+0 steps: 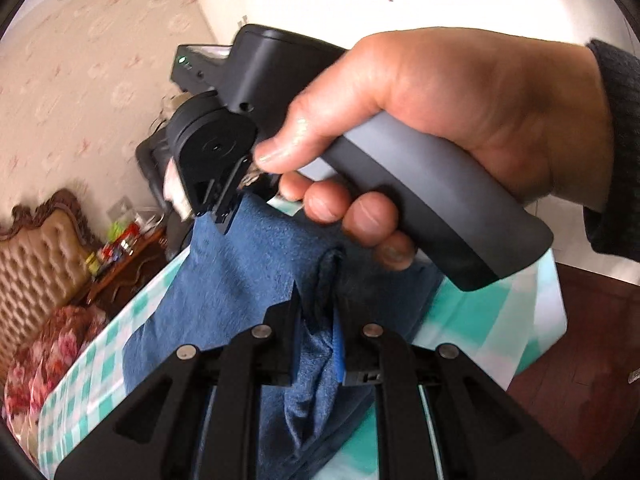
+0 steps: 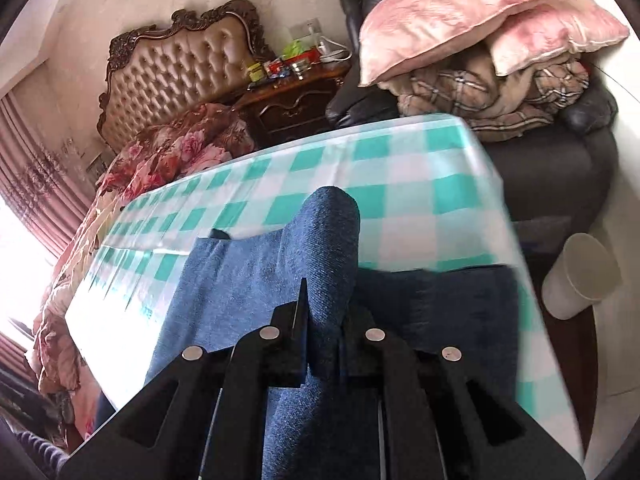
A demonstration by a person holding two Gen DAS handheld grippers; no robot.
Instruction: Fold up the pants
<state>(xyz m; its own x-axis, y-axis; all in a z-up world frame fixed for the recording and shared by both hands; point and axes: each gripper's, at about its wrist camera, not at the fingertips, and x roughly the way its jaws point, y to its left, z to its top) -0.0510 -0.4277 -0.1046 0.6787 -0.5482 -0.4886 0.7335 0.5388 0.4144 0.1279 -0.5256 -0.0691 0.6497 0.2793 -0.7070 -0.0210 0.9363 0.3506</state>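
A table under a green-and-white checked cloth (image 2: 400, 168) fills a bedroom with a tufted headboard (image 2: 180, 80) and two pink pillows (image 2: 460, 16). One pair of blue pants (image 2: 256, 280) lies on it. The right hand (image 1: 460, 128) holds its handle level; the right gripper (image 2: 326, 312) and left gripper (image 1: 318, 312) each clamp a raised denim fold.

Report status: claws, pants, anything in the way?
Left claw shut on blue pants. Right claw shut on pants too, fabric bunched between the fingers. Pants lifted over checkered tablecloth. Nothing in the way on the cloth.
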